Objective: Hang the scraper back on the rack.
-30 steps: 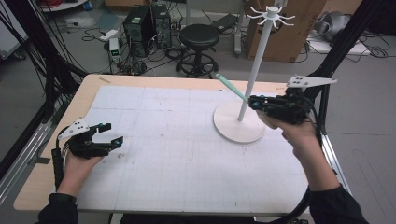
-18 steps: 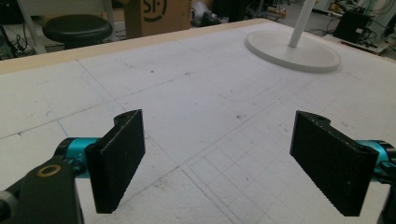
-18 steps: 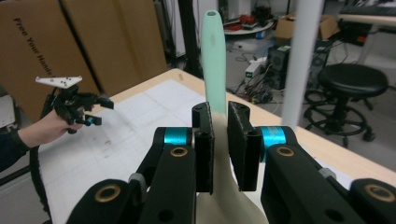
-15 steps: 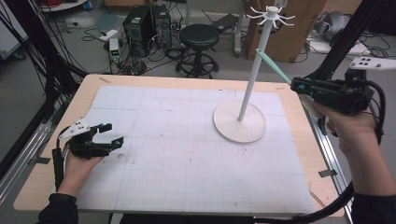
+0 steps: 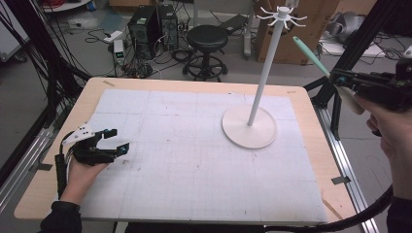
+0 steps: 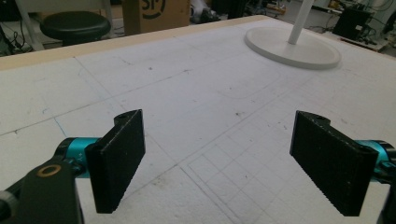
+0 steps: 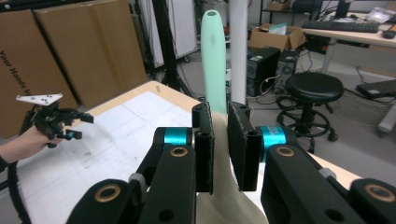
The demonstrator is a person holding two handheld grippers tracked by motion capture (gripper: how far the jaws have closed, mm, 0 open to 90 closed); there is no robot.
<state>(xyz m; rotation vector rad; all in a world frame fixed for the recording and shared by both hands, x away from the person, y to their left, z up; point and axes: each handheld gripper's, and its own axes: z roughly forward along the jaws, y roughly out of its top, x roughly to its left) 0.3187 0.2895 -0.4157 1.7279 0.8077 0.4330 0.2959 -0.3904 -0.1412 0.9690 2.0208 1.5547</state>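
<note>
A white stand (image 5: 262,73) with a round base (image 5: 249,127) and a ring of hooks on top rises from the back right of the table; its base (image 6: 292,46) also appears in the left gripper view. My right gripper (image 5: 337,77) hovers beyond the table's right edge, shut on a spatula (image 5: 311,56). The mint-green handle (image 7: 215,56) points up and left toward the stand's pole (image 7: 238,46), and the cream blade sits behind the jaws. My left gripper (image 5: 119,140) rests open on the white mat at the front left, with nothing between its pads (image 6: 116,158).
The table top (image 5: 194,160) carries a white gridded mat. Black frame posts (image 5: 347,58) stand close to my right hand. Behind the table are a black stool (image 5: 207,39), computer towers (image 5: 145,24) and cardboard boxes (image 5: 291,29).
My right hand has lifted the spatula up and to the right, from beside the stand's pole to beyond the table's right edge. The left hand has stayed still.
</note>
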